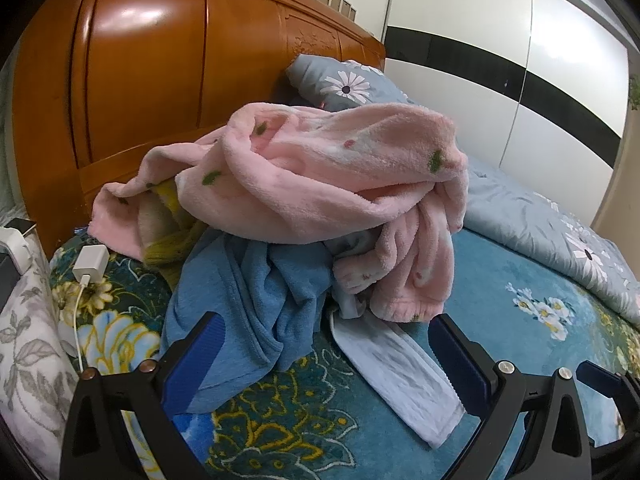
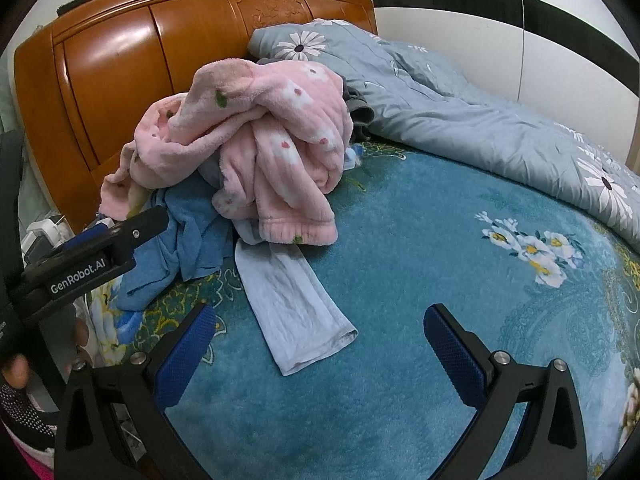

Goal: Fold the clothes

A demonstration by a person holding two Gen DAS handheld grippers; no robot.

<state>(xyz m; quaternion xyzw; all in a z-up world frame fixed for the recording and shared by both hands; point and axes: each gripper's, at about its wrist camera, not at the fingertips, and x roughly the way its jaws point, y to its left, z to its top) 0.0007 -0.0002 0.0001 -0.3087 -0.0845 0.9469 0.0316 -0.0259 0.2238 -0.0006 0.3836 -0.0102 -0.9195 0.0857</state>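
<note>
Currently: both grippers, left gripper [image 1: 324, 356] and right gripper [image 2: 320, 344], spread wide, holding nothing. Clothes pile [image 2: 256, 128] heaped on bed [image 2: 420, 232] near headboard [image 2: 120, 68]. Advisable: pinch the pale-blue garment [image 2: 296, 304] by its free hem and draw it clear.

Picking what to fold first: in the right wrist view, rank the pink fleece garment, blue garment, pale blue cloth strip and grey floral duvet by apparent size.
1. grey floral duvet
2. pink fleece garment
3. and 4. blue garment and pale blue cloth strip: look alike, both partly buried under the pink one, so unranked.
</note>
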